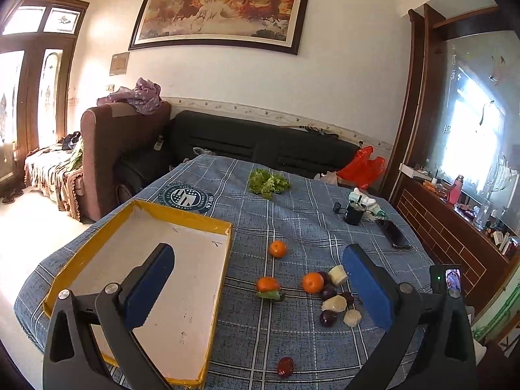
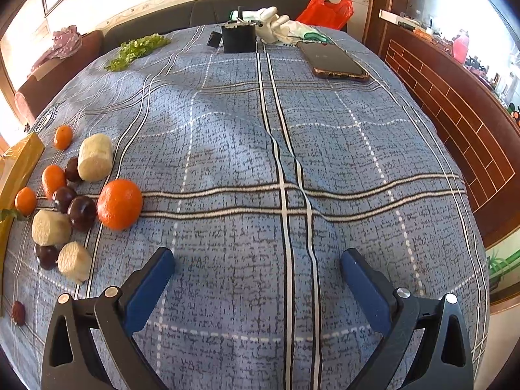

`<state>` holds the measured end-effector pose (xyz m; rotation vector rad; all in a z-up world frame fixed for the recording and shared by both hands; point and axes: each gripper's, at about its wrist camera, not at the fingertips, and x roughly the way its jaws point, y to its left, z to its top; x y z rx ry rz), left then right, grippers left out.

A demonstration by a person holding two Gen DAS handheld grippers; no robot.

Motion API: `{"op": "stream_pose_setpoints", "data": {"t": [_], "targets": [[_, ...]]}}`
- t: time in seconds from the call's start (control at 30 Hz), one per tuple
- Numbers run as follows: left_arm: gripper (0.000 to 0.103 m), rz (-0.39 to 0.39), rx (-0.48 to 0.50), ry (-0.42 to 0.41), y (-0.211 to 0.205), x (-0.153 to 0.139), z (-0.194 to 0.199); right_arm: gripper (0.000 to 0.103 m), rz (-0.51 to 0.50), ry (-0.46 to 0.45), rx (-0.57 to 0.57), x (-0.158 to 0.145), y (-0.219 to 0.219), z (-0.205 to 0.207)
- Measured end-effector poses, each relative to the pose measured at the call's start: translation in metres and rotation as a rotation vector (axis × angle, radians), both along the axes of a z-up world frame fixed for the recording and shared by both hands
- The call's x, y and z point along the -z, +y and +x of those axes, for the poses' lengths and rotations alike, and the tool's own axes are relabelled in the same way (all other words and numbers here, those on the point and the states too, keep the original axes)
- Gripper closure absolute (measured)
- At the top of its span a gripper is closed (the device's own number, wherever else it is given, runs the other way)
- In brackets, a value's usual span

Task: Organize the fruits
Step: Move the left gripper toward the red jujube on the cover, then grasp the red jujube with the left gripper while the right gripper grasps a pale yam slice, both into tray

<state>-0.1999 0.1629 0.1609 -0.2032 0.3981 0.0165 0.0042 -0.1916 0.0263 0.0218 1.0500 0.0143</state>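
A yellow-rimmed white tray (image 1: 198, 224) lies on the left of the blue plaid table; its edge shows in the right wrist view (image 2: 19, 165). Right of it lie several oranges (image 1: 278, 248) (image 2: 119, 204), dark plums (image 1: 327, 318) (image 2: 81, 213), pale cut chunks (image 1: 334, 303) (image 2: 95, 157) and a red date (image 1: 285, 366) (image 2: 18, 312). One orange (image 1: 267, 284) sits by a green leaf. My left gripper (image 1: 258, 261) is open and empty above the tray's right edge and the fruit. My right gripper (image 2: 256, 265) is open and empty over bare cloth, right of the fruit.
A lettuce leaf (image 1: 268, 182) (image 2: 136, 48) lies at the far side. A black cup (image 1: 353, 215) (image 2: 238, 39), white gloves (image 2: 276, 24) and a phone (image 1: 394, 234) (image 2: 334, 61) sit at the far right. A sofa (image 1: 260, 146) and a wooden cabinet (image 2: 455, 97) border the table.
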Motion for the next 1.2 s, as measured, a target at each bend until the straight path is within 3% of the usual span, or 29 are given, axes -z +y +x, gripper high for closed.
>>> {"op": "stream_pose_setpoints", "data": {"t": [0.1,0.23,0.3,0.37,0.53,0.6,0.7,0.87,1.2], "targets": [[0.000,-0.013,0.006,0.024,0.003,0.004,0.003,0.000,0.002,0.020,-0.030,-0.001,-0.001,-0.006],[0.000,-0.014,0.057,0.120,0.001,0.024,0.008,0.001,-0.005,0.023,-0.051,-0.002,-0.001,-0.019],[0.000,0.011,0.107,0.144,-0.006,0.036,0.006,0.013,-0.002,0.008,-0.059,-0.007,0.001,-0.028],[0.002,0.028,0.182,0.176,-0.015,0.049,0.004,0.018,0.052,-0.035,-0.115,-0.018,0.010,-0.037],[0.049,-0.012,0.348,0.306,-0.033,0.084,0.011,0.023,0.160,-0.099,-0.297,-0.034,0.054,-0.044],[0.055,-0.005,0.371,0.340,-0.038,0.094,0.012,0.030,0.176,-0.098,-0.364,-0.032,0.074,-0.042],[0.055,0.006,0.402,0.369,-0.044,0.103,0.015,0.036,0.173,-0.092,-0.408,-0.025,0.090,-0.039],[0.055,0.031,0.445,0.424,-0.052,0.116,0.023,0.037,0.204,-0.073,-0.424,-0.017,0.100,-0.027],[0.055,0.090,0.463,0.491,-0.059,0.133,0.034,0.055,0.182,-0.075,-0.442,-0.014,0.113,-0.021]]}}
